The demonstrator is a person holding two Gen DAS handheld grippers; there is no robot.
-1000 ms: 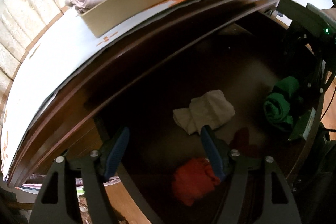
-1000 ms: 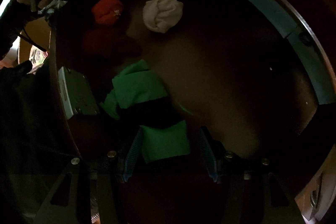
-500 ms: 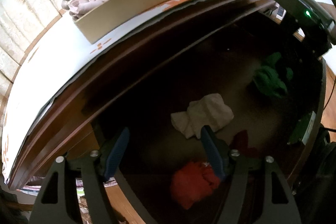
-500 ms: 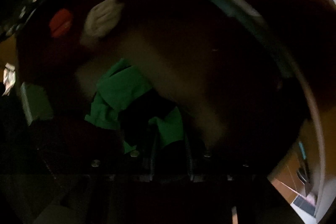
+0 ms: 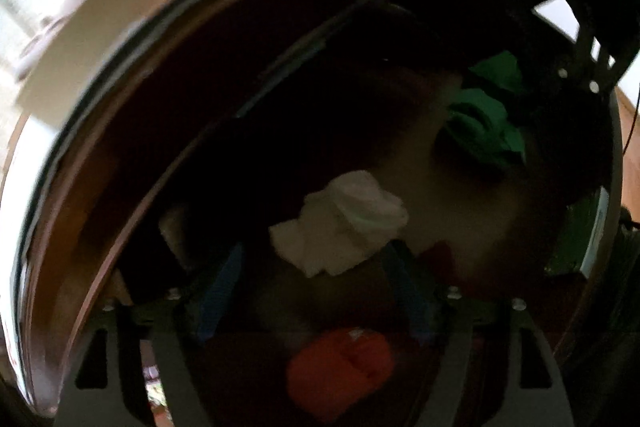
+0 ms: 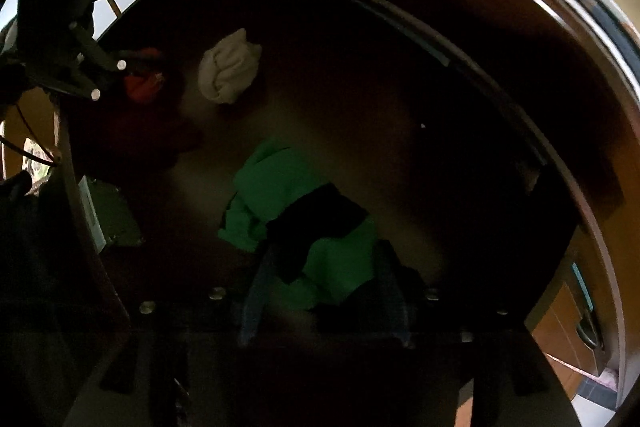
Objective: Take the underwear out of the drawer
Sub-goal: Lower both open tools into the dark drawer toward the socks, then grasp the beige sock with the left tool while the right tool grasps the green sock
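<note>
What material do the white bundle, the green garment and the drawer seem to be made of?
White bundle: soft knit cloth, probably cotton; matt, crumpled folds. Green garment: soft fabric with a black band, matt, creased; the fibre cannot be told. Drawer: dark brown wood or veneer, seemingly varnished, since its rim shows bright glints.

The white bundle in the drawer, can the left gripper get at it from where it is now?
Probably yes. The left gripper points down into the open drawer, jaws open and just widened, nothing between them. The white bundle lies uncovered just ahead of its fingertips.
</note>
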